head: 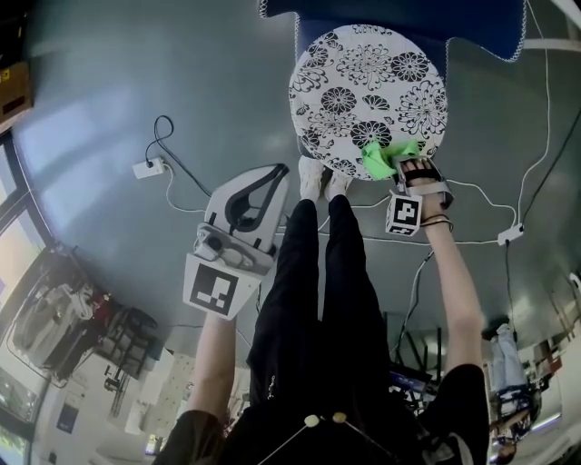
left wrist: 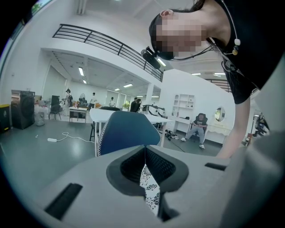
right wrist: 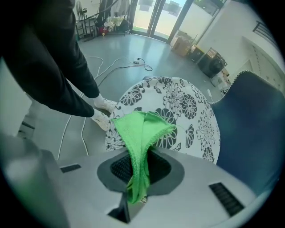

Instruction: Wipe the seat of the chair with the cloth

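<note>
The chair seat [head: 368, 95] is a round cushion with a black and white flower print, backed by a blue chair back [head: 399, 16]. My right gripper [head: 406, 167] is shut on a bright green cloth [head: 388, 158] at the seat's near edge. In the right gripper view the green cloth [right wrist: 140, 136] fans out of the jaws over the seat [right wrist: 178, 107]. My left gripper [head: 252, 204] hangs off to the left over the floor, away from the chair, jaws shut with nothing in them. The left gripper [left wrist: 145, 156] points at the blue chair back [left wrist: 128, 131].
White cables [head: 182, 186] and a power strip [head: 148, 167] lie on the grey floor left of the chair; another cable and plug [head: 510, 233] run at the right. The person's white shoes [head: 322, 177] stand against the seat's near edge. Tables and people are far off.
</note>
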